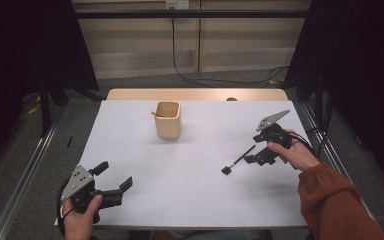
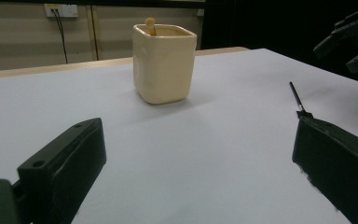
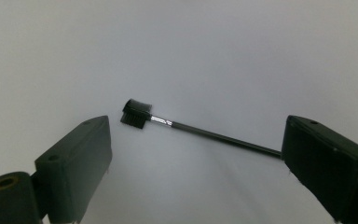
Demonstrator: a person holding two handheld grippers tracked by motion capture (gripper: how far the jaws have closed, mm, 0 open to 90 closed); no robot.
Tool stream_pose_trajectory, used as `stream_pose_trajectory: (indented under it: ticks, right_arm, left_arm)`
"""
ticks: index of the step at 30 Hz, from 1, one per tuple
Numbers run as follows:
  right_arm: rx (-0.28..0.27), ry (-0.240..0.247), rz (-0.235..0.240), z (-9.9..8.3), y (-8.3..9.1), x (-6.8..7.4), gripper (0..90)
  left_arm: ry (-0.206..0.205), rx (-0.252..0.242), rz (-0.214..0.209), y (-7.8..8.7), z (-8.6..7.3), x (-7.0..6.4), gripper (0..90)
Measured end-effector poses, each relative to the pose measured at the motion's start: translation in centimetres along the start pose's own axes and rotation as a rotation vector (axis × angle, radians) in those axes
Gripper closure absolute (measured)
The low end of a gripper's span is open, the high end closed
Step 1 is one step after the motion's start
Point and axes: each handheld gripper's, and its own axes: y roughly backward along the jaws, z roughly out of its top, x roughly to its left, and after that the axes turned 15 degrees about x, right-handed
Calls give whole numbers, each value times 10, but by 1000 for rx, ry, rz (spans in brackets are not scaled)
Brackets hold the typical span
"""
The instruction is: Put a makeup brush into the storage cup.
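A thin black brush (image 1: 238, 161) lies on the white table (image 1: 190, 195), its bristle head (image 3: 134, 113) toward me. My right gripper (image 1: 258, 159) hovers open just over the handle end; in the right gripper view the handle (image 3: 214, 136) runs behind the right-hand jaw, and the gap (image 3: 196, 158) between the jaws holds nothing. A cream square cup (image 1: 168, 120) with a wooden stick (image 2: 151, 25) in it stands at the back centre. My left gripper (image 1: 114, 175) rests open near the front left corner, facing the cup (image 2: 164, 63).
The table's wooden back edge (image 1: 195, 94) lies behind the cup. Metal rails (image 1: 30, 165) run along both sides of the table, and a black cable (image 1: 200, 77) trails on the floor beyond. The other gripper (image 2: 349, 42) appears at the left gripper view's upper right.
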Motion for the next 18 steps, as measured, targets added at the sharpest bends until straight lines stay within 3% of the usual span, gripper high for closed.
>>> stream_pose_trajectory:
  ticks: [4, 6, 13, 18]
  right_arm:
    - [71, 33, 18, 0, -2, -1, 165]
    - [105, 50, 36, 0, -3, -2, 140]
    - [204, 133, -3, 2, -7, -2, 140]
    - [259, 150, 13, 7, -9, -6, 120]
  left_arm:
    - [3, -1, -4, -1, 0, -1, 28]
    - [-2, 0, -5, 0, 0, -1, 28]
    - [-4, 6, -8, -1, 0, -1, 28]
    - [-12, 10, -10, -2, 0, -1, 28]
